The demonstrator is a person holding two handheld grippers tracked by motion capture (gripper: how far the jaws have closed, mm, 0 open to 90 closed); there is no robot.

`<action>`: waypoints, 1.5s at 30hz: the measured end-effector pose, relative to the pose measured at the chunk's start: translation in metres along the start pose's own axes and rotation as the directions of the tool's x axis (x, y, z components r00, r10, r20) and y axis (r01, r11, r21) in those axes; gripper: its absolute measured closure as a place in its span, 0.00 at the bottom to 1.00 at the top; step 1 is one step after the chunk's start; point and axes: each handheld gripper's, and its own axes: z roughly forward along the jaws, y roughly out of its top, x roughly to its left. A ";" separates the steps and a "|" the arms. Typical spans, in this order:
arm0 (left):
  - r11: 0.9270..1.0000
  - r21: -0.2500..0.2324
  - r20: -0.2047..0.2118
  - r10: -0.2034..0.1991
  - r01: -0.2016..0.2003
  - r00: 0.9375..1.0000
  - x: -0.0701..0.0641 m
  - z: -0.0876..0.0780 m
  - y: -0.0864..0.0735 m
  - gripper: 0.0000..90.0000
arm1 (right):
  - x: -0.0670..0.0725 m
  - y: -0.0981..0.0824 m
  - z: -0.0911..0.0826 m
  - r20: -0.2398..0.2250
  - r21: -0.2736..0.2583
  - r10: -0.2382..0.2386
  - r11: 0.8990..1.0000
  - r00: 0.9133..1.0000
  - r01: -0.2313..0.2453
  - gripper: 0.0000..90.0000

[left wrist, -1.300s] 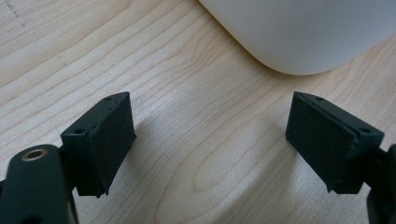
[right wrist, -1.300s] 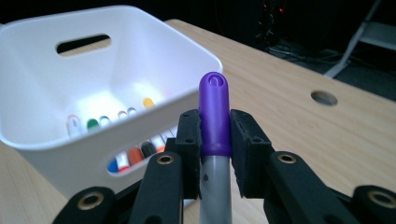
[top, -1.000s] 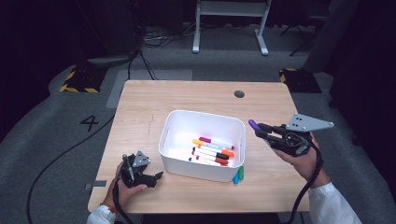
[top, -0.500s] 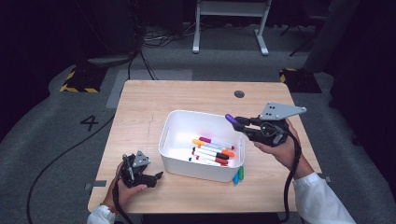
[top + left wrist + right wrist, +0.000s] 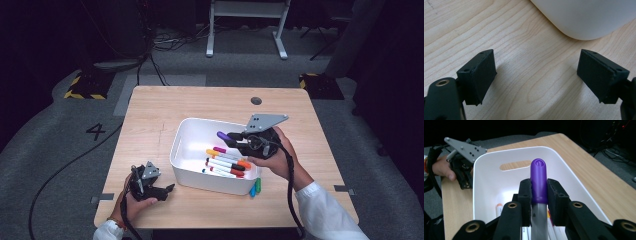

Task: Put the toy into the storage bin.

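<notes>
My right gripper [image 5: 231, 136] is shut on a purple-capped marker [image 5: 538, 180], whose cap [image 5: 222, 135] sticks out over the white bin [image 5: 186, 136]. In the right gripper view both pads [image 5: 526, 192] press the marker's sides above the bin's inside [image 5: 499, 185]. Several colored markers [image 5: 225, 164] lie in the bin's right half. My left gripper [image 5: 167, 189] rests on the table at the front left, jaws open and pointing at the bin. The left gripper view has its pads [image 5: 480, 72] wide apart over bare wood, with the bin's rounded corner [image 5: 584, 20] beyond.
A green and a blue marker [image 5: 255, 187] lie on the wooden table [image 5: 165, 107] by the bin's front right corner. A dark round cap [image 5: 256, 100] sits in the tabletop at the back. Beyond the table, cables and a white stand [image 5: 245, 20] are on the floor.
My right gripper has carried the purple marker leftward from beside the bin's right edge to above the bin. The left gripper stayed put.
</notes>
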 end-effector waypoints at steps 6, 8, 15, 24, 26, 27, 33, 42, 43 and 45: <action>1.000 -0.002 0.003 0.001 -0.001 1.000 0.000 0.000 0.000 0.17 | 0.007 -0.007 0.021 -0.042 0.090 -0.015 0.996 0.999 0.019 0.83; 1.000 -0.002 0.002 0.001 -0.001 1.000 0.000 0.000 0.000 0.17 | 0.010 -0.009 0.026 -0.056 0.122 -0.020 0.992 0.998 0.027 0.83; 1.000 -0.002 0.001 0.001 -0.001 1.000 0.000 0.000 0.000 0.17 | 0.018 -0.018 0.036 -0.118 0.226 -0.047 0.971 0.992 0.073 0.83; 1.000 -0.002 0.003 0.001 -0.001 1.000 0.000 0.000 0.000 0.17 | 0.031 -0.021 0.047 -0.156 0.303 -0.074 0.946 0.985 0.119 0.83; 1.000 -0.002 0.003 0.001 -0.001 1.000 0.000 0.000 0.000 0.17 | 0.033 -0.021 0.049 -0.142 0.323 -0.093 0.937 0.986 0.134 0.82; 1.000 -0.002 0.003 0.001 -0.001 1.000 0.000 0.000 0.000 0.17 | 0.033 -0.020 0.049 -0.144 0.322 -0.087 0.938 0.986 0.129 0.82; 1.000 -0.001 0.003 0.001 -0.001 1.000 0.000 0.000 0.000 0.17 | 0.034 -0.020 0.049 -0.130 0.334 -0.088 0.934 0.988 0.127 0.76; 1.000 -0.002 0.003 0.001 -0.001 1.000 0.000 0.000 0.000 0.17 | 0.028 -0.023 0.038 -0.100 0.247 -0.069 0.965 0.993 0.092 0.67; 1.000 -0.002 0.002 0.001 -0.001 1.000 0.000 0.000 0.000 0.17 | 0.027 -0.023 0.036 -0.092 0.232 -0.077 0.968 0.993 0.097 0.66; 1.000 -0.002 0.003 0.001 -0.001 1.000 0.000 0.000 0.000 0.17 | 0.025 -0.023 0.028 -0.079 0.197 -0.066 0.977 0.995 0.081 0.64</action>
